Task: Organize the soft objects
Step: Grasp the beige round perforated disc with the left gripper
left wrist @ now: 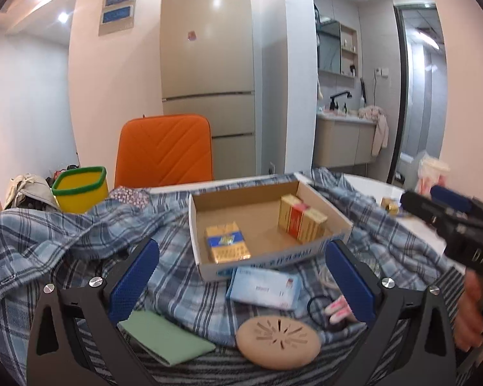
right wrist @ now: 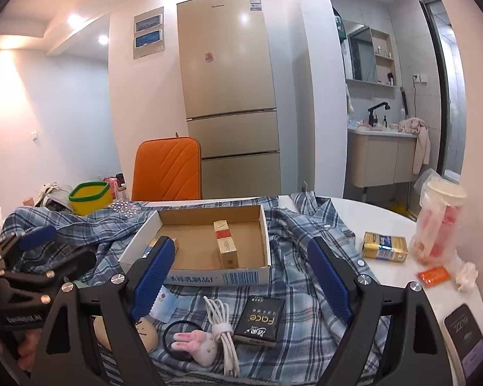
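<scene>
A blue plaid shirt (left wrist: 64, 234) (right wrist: 293, 276) lies rumpled over the table. On it stands an open cardboard box (left wrist: 331, 241) (right wrist: 209, 276) holding cigarette packs (left wrist: 227, 244) (right wrist: 226, 244). In front lie a light blue tissue pack (left wrist: 264, 288), a green cloth (left wrist: 164, 337), a tan round pad (left wrist: 278, 342), a bunny hair tie (right wrist: 194, 345), a white cable (right wrist: 222, 328) and a black "Face" tissue pack (right wrist: 260, 321). My left gripper (left wrist: 241, 283) is open and empty above the tissue pack. My right gripper (right wrist: 241, 280) is open and empty above the cable and black pack.
A yellow bin with a green rim (left wrist: 80, 191) (right wrist: 90, 197) and an orange chair (left wrist: 165, 149) stand behind the table. On the white table (right wrist: 399, 276) at right are a gold pack (right wrist: 384, 246), a bagged cup (right wrist: 441, 218), an orange packet (right wrist: 434, 275) and a phone (right wrist: 467, 341).
</scene>
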`<state>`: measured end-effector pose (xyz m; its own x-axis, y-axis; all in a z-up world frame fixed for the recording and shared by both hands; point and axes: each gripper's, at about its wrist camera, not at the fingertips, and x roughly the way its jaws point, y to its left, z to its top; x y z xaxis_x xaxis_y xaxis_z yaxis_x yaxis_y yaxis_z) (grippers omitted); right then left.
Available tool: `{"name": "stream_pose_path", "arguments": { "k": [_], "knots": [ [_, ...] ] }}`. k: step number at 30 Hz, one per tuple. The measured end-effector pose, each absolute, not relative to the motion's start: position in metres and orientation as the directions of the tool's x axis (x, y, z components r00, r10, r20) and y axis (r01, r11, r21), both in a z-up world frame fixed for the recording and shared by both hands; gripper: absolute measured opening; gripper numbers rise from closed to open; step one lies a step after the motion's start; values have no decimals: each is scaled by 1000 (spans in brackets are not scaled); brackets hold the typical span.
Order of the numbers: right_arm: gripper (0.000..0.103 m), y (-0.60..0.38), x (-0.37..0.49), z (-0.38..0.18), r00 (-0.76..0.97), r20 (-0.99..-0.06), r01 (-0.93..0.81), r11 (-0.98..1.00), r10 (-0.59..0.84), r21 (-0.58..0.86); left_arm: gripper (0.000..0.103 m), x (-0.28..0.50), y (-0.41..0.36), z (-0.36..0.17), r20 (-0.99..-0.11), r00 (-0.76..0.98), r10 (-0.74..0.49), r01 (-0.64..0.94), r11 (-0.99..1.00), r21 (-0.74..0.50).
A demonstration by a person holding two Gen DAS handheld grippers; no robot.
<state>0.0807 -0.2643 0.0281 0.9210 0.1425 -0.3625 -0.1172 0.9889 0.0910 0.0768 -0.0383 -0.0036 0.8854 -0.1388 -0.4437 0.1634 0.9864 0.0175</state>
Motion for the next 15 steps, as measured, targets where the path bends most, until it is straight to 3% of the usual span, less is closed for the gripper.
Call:
{"name": "stream_pose_path", "arguments": {
  "k": [15],
  "knots": [
    [86, -246, 95, 9, 877, -449, -166, 985, 172, 51, 101, 97, -60, -54, -734, 621, -274, 394, 919, -10]
  ]
}}
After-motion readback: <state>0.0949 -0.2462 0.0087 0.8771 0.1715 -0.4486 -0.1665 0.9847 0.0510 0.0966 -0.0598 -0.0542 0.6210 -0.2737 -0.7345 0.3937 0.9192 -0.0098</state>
